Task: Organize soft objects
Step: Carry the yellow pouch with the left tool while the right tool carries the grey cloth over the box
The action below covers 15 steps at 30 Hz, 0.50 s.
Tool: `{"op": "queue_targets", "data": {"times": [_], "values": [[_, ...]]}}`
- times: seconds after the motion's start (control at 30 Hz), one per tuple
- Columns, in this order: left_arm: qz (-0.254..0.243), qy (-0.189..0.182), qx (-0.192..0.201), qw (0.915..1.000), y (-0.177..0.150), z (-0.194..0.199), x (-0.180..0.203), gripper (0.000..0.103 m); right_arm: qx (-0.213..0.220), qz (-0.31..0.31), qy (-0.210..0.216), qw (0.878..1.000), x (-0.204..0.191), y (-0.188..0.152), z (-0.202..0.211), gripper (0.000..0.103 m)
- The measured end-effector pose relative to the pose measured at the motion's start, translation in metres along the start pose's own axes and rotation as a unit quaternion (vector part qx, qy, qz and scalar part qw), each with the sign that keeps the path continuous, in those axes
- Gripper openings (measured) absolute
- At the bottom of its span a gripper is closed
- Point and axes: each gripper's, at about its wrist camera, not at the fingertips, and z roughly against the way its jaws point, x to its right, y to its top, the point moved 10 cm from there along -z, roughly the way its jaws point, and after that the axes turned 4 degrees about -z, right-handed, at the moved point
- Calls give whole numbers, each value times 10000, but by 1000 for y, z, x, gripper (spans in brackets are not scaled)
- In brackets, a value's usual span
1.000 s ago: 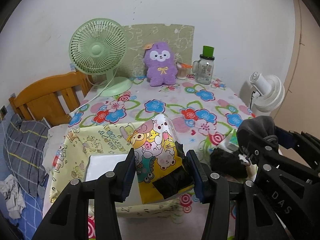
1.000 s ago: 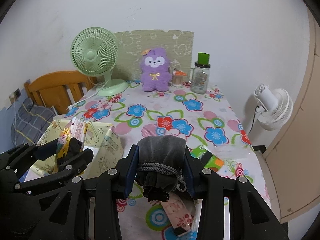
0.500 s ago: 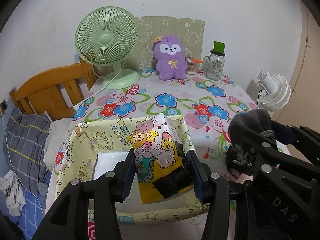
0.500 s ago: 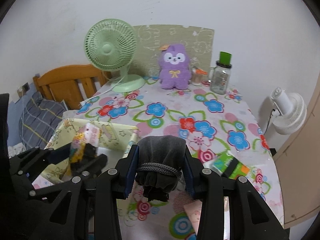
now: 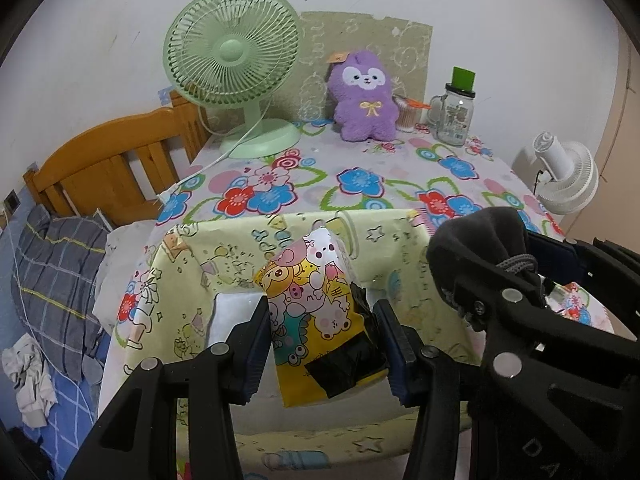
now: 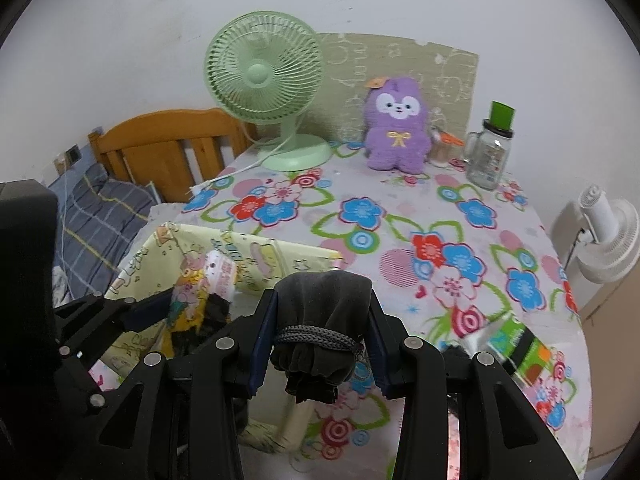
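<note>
Left wrist view: the left gripper (image 5: 322, 336) pinches a soft yellow packet (image 5: 320, 316) printed with cartoon animals, its blue-lined pads pressed against both sides. The packet is held above a pale yellow cartoon-print box (image 5: 224, 264) that sits at the near left part of the tabletop (image 5: 360, 176), which wears a bright flowered cloth. To the right in this view, the right gripper (image 5: 492, 276) is seen from the side, clamped on a dark grey drawstring pouch (image 5: 476, 240).

Right wrist view: the right gripper (image 6: 322, 336) squeezes the grey pouch (image 6: 324, 304) between its pads, a braided cord wrapped round the pouch's gathered neck, which hangs toward the camera. The pouch is held over the near edge of the tabletop (image 6: 400, 200), just right of the yellow box (image 6: 248, 256). The left gripper (image 6: 176, 320) with its packet (image 6: 192, 300) shows at the left, over that box. A green and orange packet (image 6: 516, 344) lies on the cloth at the right.

At the far end of the tabletop stand a green fan (image 6: 264, 84), a purple plush toy (image 6: 398, 124) and a glass jar with a green lid (image 6: 490, 148). A wooden bed frame (image 6: 160, 148) stands to the left, and a white fan (image 6: 604, 236) to the right.
</note>
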Motion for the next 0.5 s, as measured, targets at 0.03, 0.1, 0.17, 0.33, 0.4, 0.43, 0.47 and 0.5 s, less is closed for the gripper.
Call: {"op": "queue_targets", "data": {"times": [0.03, 0.1, 0.17, 0.33, 0.4, 0.43, 0.47, 0.5], "values": [[15, 26, -23, 10000, -1, -2, -3, 51, -8, 21, 34, 10000, -3, 0, -2, 44], [49, 63, -80, 9999, -4, -6, -8, 51, -49, 52, 104, 9999, -9, 0, -8, 45], [65, 117, -131, 9998, -6, -10, -13, 52, -110, 52, 179, 9998, -14, -2, -15, 45], [138, 203, -266, 9993, -12, -18, -26, 53, -186, 23, 377, 9991, -24, -2, -26, 45], [179, 226, -306, 9991, -14, -21, -30, 54, -247, 17, 457, 9986, -28, -3, -31, 45], [191, 232, -324, 9990, -15, -22, -31, 55, -284, 3, 498, 9984, -29, -4, -34, 45], [202, 234, -346, 9989, -17, -24, -32, 55, -316, -2, 524, 9981, -30, -4, -36, 45], [213, 237, -378, 9988, -18, -26, -33, 56, -341, -2, 544, 9979, -32, -5, -39, 45]]}}
